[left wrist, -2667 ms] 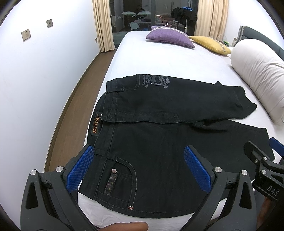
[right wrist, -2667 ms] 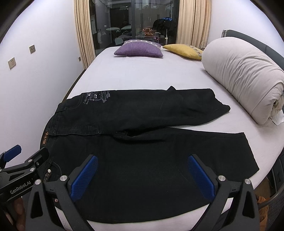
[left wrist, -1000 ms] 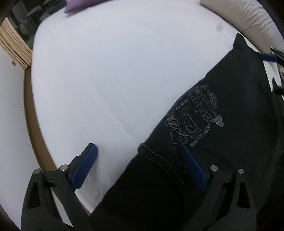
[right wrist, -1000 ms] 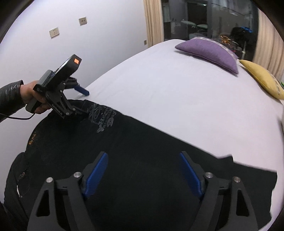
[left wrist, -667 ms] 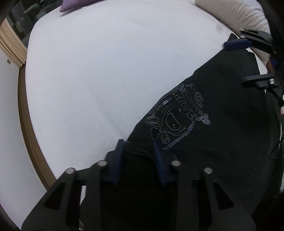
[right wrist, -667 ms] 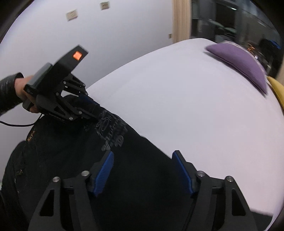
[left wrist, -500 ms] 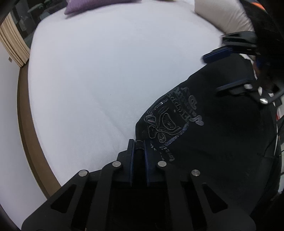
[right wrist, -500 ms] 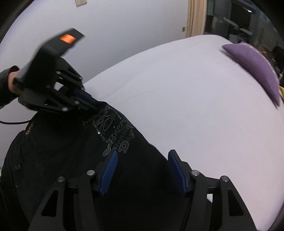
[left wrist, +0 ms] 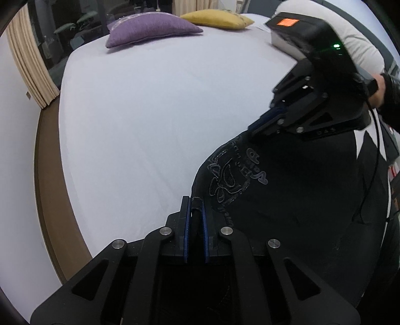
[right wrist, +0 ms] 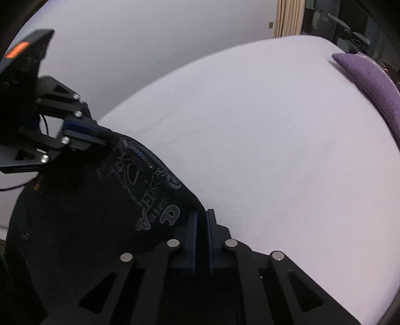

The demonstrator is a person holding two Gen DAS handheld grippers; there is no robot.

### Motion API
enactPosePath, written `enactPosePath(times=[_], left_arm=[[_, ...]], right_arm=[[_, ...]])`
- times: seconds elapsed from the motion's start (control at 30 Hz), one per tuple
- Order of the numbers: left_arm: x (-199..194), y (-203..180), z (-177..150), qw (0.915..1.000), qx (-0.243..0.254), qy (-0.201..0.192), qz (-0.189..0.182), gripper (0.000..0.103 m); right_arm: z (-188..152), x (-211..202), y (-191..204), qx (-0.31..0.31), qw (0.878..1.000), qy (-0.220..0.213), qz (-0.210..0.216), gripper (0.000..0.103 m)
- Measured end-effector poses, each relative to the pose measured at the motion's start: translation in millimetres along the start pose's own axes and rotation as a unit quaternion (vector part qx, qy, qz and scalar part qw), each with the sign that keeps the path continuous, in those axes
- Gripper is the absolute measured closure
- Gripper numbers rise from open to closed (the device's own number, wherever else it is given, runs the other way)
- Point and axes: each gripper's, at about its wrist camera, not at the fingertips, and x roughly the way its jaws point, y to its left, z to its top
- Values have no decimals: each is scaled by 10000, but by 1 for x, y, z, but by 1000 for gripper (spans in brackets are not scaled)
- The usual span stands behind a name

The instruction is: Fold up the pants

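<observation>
The black pants (left wrist: 287,200) with a grey printed pocket design lie on the white bed (left wrist: 150,112). My left gripper (left wrist: 194,202) is shut on the waistband corner at the pants' far edge. My right gripper (right wrist: 202,216) is shut on the same far edge, a little past the printed design (right wrist: 155,190). In the left wrist view the right gripper (left wrist: 265,122) pinches the cloth edge at upper right. In the right wrist view the left gripper (right wrist: 87,135) pinches the cloth at left. The edge between them is lifted slightly off the sheet.
A purple pillow (left wrist: 150,27) and a yellow pillow (left wrist: 215,18) lie at the head of the bed. A rolled white duvet (left wrist: 355,42) lies along the right side. Brown floor (left wrist: 47,180) and a white wall border the left bed edge.
Both grippers came from the near side to the pants' far edge and closed on it. The left shut first, then the right; the edge has since risen slightly.
</observation>
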Motion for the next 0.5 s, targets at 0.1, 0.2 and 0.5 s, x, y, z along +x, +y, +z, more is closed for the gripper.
enactPosePath(times=[0.1, 0.2, 0.5], left_arm=[[-17, -5, -8, 9999, -21, -129, 43, 96], [-39, -12, -4, 9996, -41, -273, 86, 96], [-99, -45, -25, 9980, -39, -601, 203, 96]], right_arm=[[-7, -28, 7, 196, 9994, -285, -27, 97], [-13, -47, 17, 367, 9981, -455, -189, 98], [-45, -105, 86, 281, 9913, -1080, -699, 98]])
